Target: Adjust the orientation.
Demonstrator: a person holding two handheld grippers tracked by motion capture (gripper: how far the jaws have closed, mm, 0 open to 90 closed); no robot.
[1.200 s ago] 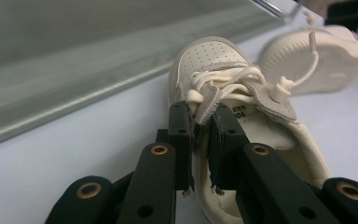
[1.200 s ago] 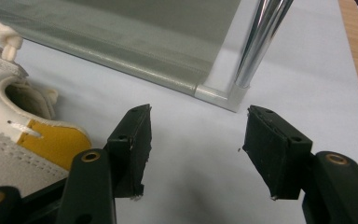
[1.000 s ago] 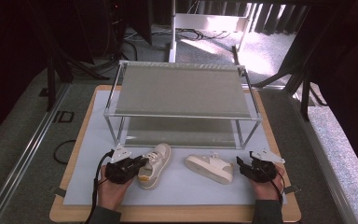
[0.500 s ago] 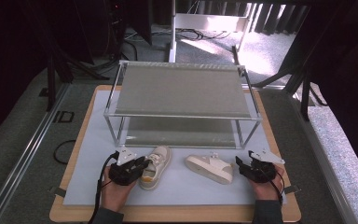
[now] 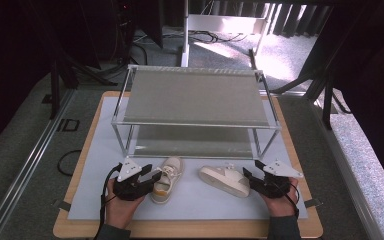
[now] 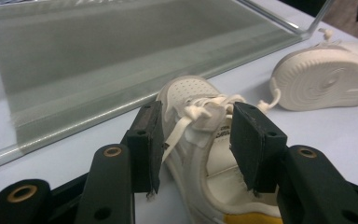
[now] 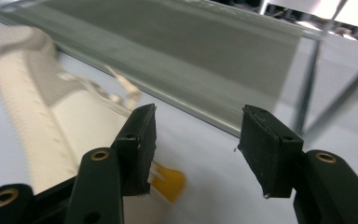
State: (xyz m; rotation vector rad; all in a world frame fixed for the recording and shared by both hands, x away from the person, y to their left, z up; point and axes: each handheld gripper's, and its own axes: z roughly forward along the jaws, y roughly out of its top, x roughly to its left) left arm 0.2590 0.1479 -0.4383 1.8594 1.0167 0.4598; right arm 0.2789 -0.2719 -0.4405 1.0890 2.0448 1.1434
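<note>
Where the white mat covered the wooden board, two cream shoes lay in front of a clear two-shelf rack. The left shoe sat upright on its sole, its long axis running from the near edge toward the rack and leaning slightly right, toe nearest the rack and open heel toward the person. The right shoe lay tipped on its side, its long axis running across the mat from left to lower right, its sole turned toward the left gripper's camera.

The left gripper, held in the person's left hand, stood with its jaws wide apart on either side of the left shoe's heel and tongue; in the left gripper view the pads flanked the laces but did not press on them.

The right gripper, in the right hand, was likewise spread open and held nothing; it sat just beside the right shoe's near end, with bare mat between its jaws.
</note>
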